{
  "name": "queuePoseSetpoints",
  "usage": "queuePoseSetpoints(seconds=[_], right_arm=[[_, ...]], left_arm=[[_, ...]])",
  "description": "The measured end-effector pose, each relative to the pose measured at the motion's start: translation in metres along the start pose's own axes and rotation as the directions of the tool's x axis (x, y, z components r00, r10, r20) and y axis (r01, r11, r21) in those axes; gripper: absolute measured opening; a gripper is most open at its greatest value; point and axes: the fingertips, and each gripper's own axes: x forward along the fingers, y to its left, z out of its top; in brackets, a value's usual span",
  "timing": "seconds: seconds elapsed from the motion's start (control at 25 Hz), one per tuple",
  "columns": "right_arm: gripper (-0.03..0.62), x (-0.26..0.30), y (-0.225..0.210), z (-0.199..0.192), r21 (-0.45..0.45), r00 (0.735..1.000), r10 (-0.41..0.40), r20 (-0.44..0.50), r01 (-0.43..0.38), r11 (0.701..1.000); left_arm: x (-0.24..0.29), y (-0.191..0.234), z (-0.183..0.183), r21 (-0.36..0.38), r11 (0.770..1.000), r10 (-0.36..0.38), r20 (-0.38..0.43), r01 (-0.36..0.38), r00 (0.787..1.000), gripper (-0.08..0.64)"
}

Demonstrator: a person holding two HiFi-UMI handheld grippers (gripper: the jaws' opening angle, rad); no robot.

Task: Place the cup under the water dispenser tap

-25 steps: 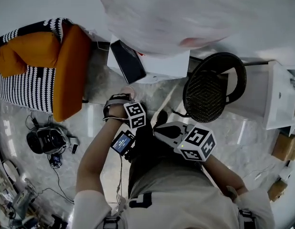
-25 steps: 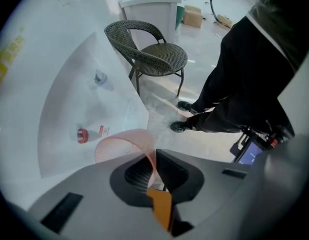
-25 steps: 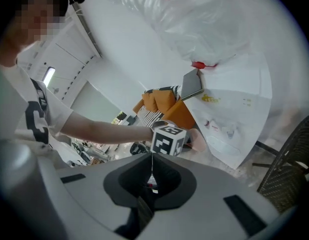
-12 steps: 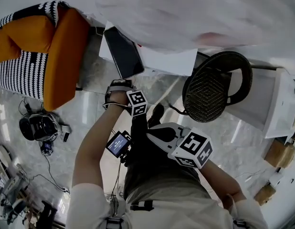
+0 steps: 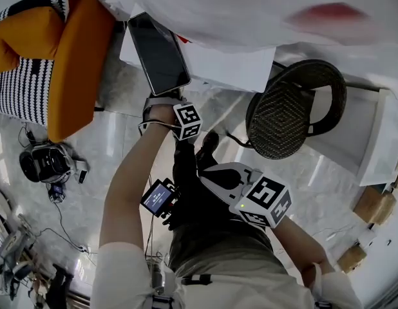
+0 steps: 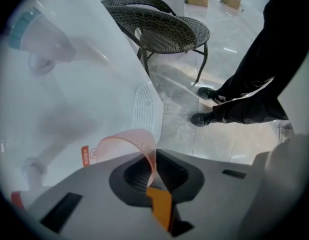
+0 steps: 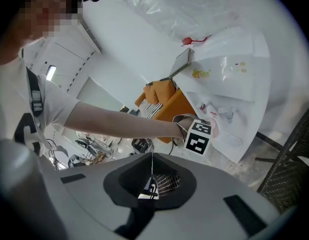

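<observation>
Left tongs (image 6: 153, 171) grip the pink cup (image 6: 125, 146) by its rim near the dispenser (image 6: 69, 109) — not yet set under the tap (image 6: 40, 54) — right tongs (image 7: 152, 181) closed, empty.

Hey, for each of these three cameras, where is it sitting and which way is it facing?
Head view: on the person's head, facing steeply down, water dispenser ahead; left forearm and right forearm show.
Left gripper view: on the left tongs, which are shut on the pink cup, facing the dispenser; the person's legs show.
Right gripper view: on the right tongs, shut and empty, facing the dispenser; the left forearm shows.
Shared: head and left gripper views both show the wicker chair.
</observation>
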Motion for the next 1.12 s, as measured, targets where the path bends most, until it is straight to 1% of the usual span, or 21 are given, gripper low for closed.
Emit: queuePoseSetpoints(seconds=[0.16,0.32,0.44,0.6,0.76,0.84,0.92,1.12], right_arm=[[0.028,-0.005,-0.006,-0.008,0.006,1.000,-0.001,-0.004,0.001,1.000],[0.028,-0.007,-0.014,-0.014,0.023,1.000,-0.013,-0.002,0.013,1.000],[0.028,-0.006,-0.019,-0.019,0.036,1.000,-0.017,-0.006,0.018,0.999],[0.028,-0.002,-0.016,-0.018,0.030,1.000,-0.005,-0.008,0.006,1.000],[0.028,-0.002,-0.015,-0.016,0.029,1.000,0.000,-0.006,0.000,1.000],[0.028,-0.003,-0.015,-0.015,0.027,1.000,0.000,-0.008,0.001,1.000],[0.028,-0.003,-0.016,-0.015,0.016,1.000,-0.002,-0.012,0.003,1.000],[0.028,-0.002,-0.016,-0.018,0.001,1.000,-0.011,-0.023,0.011,1.000]], left_arm=[[0.010,0.002,0.005,0.011,1.000,0.021,-0.011,-0.021,1.000,0.063],[0.023,0.004,0.005,-0.008,1.000,0.021,-0.024,-0.021,1.000,0.063],[0.028,0.014,0.006,0.001,0.999,0.046,-0.020,-0.046,0.999,0.063],[0.030,0.016,0.004,0.019,0.998,0.052,-0.020,-0.052,0.998,0.063],[0.029,0.015,0.007,0.003,0.998,0.061,0.000,-0.061,0.998,0.064],[0.030,0.018,0.007,-0.014,0.998,0.064,0.000,-0.064,0.998,0.093],[0.030,0.022,0.006,-0.035,0.998,0.061,-0.002,-0.061,0.998,0.172],[0.024,0.024,0.006,-0.069,0.996,0.056,0.015,-0.055,0.998,0.218]])
